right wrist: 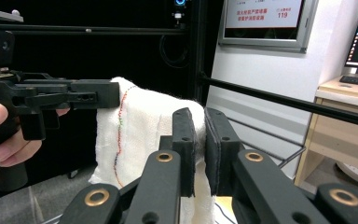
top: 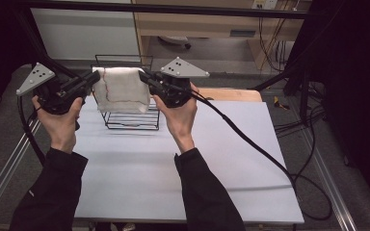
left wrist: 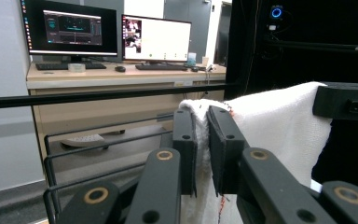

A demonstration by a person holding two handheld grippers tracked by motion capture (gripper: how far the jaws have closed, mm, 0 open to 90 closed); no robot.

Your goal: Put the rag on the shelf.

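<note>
White towel [top: 121, 89] hangs spread over the wire rack [top: 132, 120] near the worktop's far edge, left claw [top: 92, 79] and right claw [top: 143, 77] each pinching a top corner; keep it level and taut while lowering.

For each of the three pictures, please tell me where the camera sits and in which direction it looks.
High view: above the person's side, looking forward and down on the table; forearms, both hands.
Left gripper view: on the left hand-held gripper, looking along its jaws, closed on the towel, toward monitors.
Right gripper view: on the right hand-held gripper, jaws closed on the towel, facing the left one.
All three show the towel over the wire rack.
</note>
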